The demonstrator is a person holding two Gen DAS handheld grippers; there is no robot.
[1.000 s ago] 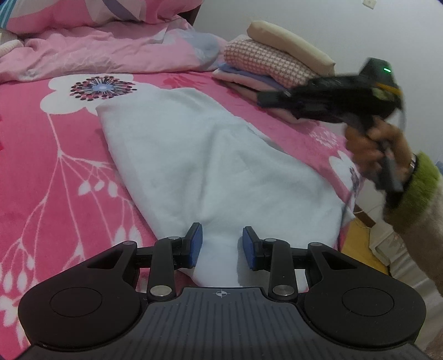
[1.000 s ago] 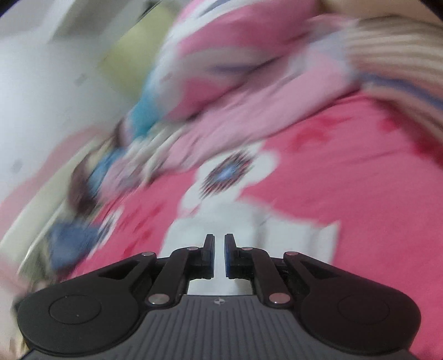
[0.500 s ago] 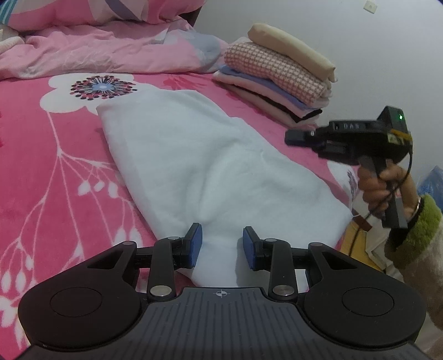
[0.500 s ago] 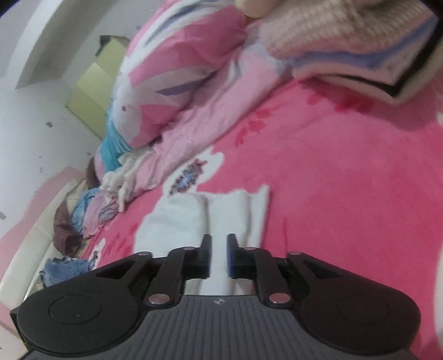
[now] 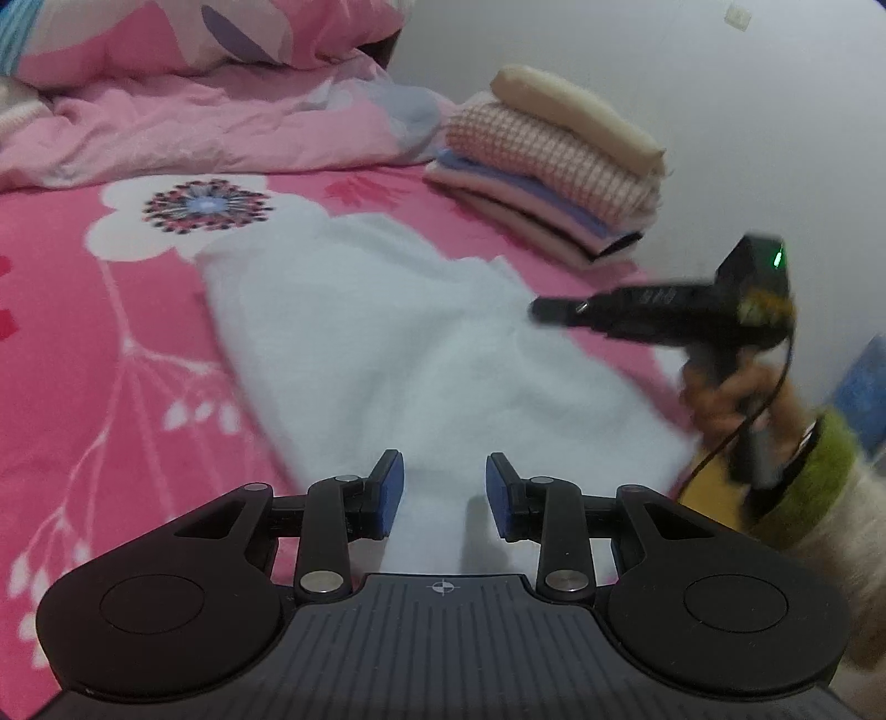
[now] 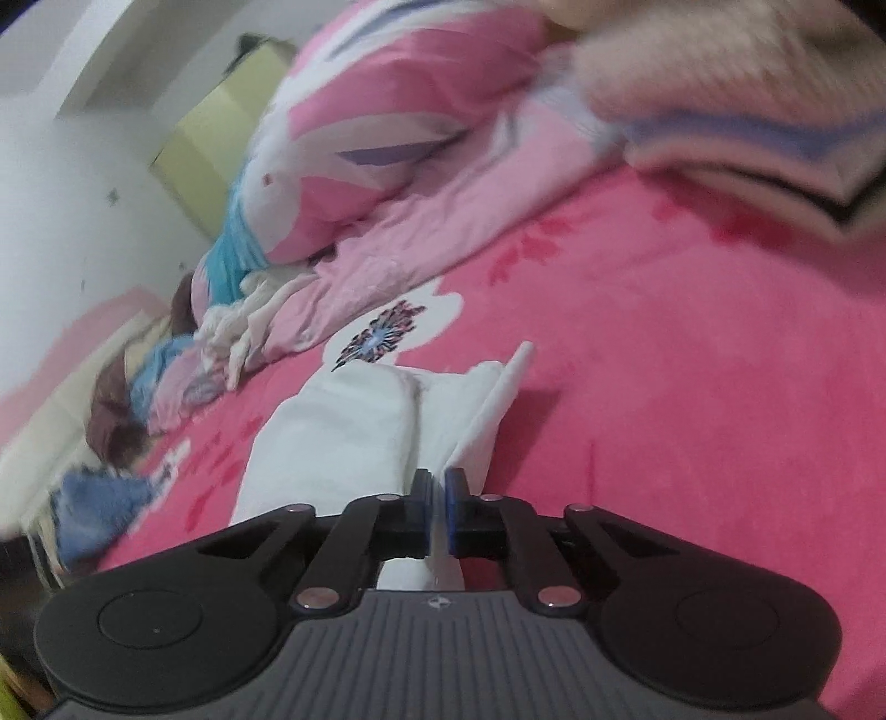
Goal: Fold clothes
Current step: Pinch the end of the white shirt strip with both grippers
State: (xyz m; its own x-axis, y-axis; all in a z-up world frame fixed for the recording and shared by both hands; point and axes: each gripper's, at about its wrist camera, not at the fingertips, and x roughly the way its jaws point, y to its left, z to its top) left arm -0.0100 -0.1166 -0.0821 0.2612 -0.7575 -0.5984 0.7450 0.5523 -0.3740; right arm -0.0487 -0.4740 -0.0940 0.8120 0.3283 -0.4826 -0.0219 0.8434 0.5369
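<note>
White fleecy garment (image 5: pixel 421 343) lies flat on the pink floral bedspread (image 5: pixel 99 387), long axis running from the near bed edge away toward the upper left, far narrow end pointing at the big white flower print (image 5: pixel 199 213). Left gripper (image 5: pixel 443 493) sits low over the near end, blue pads (image 5: pixel 390 490) spread wide with white cloth showing between them, nothing pinched. In the right wrist view the right gripper (image 6: pixel 438 507) has its fingers pressed nearly together on a thin raised flap of the white garment (image 6: pixel 354 426); the flap's edge stands up from the bedspread (image 6: pixel 692 421) and runs away from the jaws. From the left wrist view the right gripper (image 5: pixel 559 310) hovers over the garment's right edge, held by the right hand (image 5: pixel 725 387), blurred. Farther right near the wall, a stack of folded clothes (image 5: pixel 559 171) sits well apart from the garment. Farthest back, a rumpled pink quilt (image 5: pixel 183 127) and pillow (image 5: pixel 183 33).
</note>
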